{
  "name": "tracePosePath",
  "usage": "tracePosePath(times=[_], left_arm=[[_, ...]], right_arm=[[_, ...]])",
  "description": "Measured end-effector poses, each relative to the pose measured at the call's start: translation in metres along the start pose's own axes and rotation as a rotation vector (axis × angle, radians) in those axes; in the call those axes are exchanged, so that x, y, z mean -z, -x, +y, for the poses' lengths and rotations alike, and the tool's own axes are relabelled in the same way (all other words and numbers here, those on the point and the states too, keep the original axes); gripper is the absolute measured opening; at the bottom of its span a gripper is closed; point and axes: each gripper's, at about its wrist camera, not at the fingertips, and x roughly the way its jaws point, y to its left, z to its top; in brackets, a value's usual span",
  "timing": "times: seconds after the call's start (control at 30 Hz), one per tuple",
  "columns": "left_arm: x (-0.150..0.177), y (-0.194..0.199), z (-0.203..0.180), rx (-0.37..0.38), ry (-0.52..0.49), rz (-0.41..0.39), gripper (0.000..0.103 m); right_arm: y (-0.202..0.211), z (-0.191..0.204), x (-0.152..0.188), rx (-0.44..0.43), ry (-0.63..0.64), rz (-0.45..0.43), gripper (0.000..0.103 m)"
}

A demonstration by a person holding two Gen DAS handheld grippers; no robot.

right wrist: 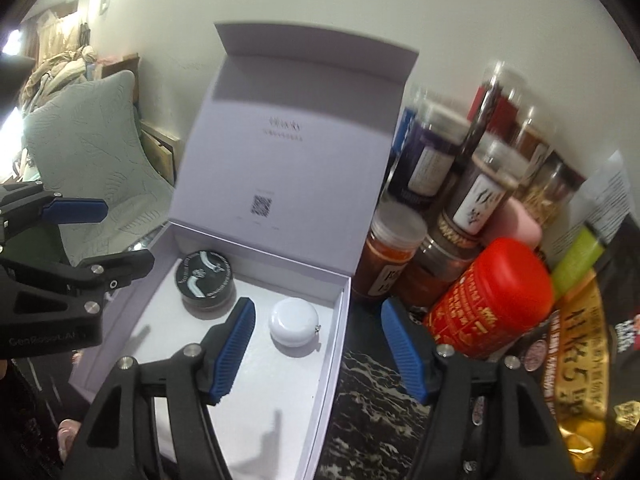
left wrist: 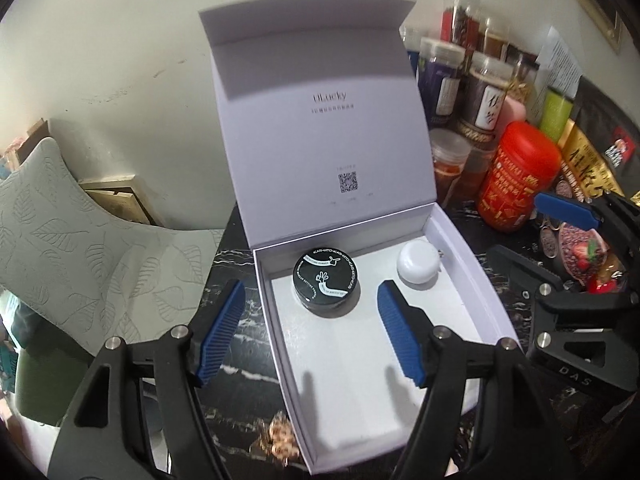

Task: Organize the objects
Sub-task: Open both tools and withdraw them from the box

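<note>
While its lid stands upright, the white box (left wrist: 460,264) sits on the dark marbled table (left wrist: 236,316). Along the box's back wall lie a black jar (left wrist: 326,282) with white lettering, left, and a smaller white round case (left wrist: 418,266), right. Both grippers, left (left wrist: 312,332) and right (right wrist: 318,348), hover apart, empty.

Box (left wrist: 460,248) is sitting open on the table (left wrist: 240,280), lid (left wrist: 320,120) standing at its far side. Inside, along the far wall, jar (left wrist: 326,282) is lying left and case (left wrist: 418,266) right. Canisters (left wrist: 480,92) are crowding right of it.
</note>
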Motion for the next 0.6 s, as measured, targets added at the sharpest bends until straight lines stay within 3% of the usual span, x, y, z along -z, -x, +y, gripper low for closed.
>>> tracePosePath(times=[0.3, 0.6], left_arm=[[0.011, 0.052, 0.001, -0.053, 0.006, -0.064, 0.082], [0.028, 0.088, -0.002, -0.074, 0.002, -0.102, 0.084]], right_arm=[[0.062, 0.016, 0.002, -0.01, 0.014, -0.053, 0.07], [0.099, 0.027, 0.019, 0.013, 0.026, -0.077, 0.073]])
